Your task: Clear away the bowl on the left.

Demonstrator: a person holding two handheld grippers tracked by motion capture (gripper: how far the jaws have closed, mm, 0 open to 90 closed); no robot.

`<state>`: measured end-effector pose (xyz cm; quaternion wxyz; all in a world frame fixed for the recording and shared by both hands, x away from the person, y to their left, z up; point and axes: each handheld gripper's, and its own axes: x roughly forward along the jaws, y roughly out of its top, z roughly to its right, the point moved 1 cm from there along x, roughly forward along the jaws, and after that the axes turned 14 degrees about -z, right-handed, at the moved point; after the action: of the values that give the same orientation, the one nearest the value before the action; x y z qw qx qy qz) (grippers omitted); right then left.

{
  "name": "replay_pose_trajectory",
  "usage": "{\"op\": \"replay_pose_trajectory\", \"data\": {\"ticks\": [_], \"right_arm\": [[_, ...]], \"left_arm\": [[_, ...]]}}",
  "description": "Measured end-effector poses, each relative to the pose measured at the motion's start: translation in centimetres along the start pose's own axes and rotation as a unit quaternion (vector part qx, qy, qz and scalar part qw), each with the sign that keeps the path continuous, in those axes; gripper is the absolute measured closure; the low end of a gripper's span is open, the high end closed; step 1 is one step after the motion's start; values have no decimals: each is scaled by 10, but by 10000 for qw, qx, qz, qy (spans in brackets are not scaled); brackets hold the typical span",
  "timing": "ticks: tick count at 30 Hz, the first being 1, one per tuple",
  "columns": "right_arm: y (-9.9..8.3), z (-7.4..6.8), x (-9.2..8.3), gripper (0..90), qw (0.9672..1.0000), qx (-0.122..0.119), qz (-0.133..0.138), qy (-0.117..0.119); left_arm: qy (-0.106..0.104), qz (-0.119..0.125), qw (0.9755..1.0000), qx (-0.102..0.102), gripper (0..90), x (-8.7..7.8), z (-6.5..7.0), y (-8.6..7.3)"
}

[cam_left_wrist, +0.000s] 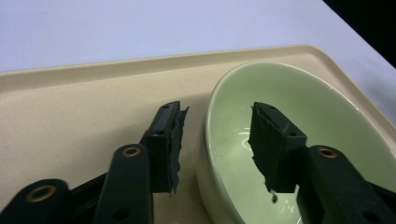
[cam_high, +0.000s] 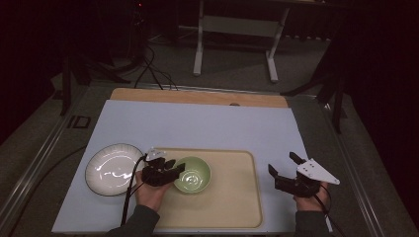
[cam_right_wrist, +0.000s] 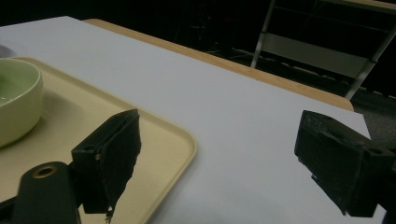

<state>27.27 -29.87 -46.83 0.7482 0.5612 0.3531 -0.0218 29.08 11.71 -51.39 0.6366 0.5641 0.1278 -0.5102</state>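
Note:
A pale green bowl stands empty on the left half of a beige tray. My left gripper straddles the bowl's near-left rim, one jaw outside the wall and one inside. Both pads stand a little off the rim, so the gripper is open. My right gripper hovers wide open just past the tray's right edge, above the white table sheet, with nothing between its jaws.
A white ribbed plate lies on the white sheet left of the tray, close to my left hand. A wooden strip runs along the far edge. Beyond it on the floor are a desk frame and cables.

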Motion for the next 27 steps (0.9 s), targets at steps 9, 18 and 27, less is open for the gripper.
{"op": "replay_pose_trajectory", "data": {"ticks": [9,18,27], "right_arm": [[0,0,0,140,10000,-9,4,4],[0,0,0,140,10000,-10,2,5],[0,0,0,140,10000,-6,6,7]], "left_arm": [[140,112,9998,102,436,-12,3,4],[230,247,9993,137,403,-31,-1,6],[387,338,9984,252,399,-52,-8,8]]}}
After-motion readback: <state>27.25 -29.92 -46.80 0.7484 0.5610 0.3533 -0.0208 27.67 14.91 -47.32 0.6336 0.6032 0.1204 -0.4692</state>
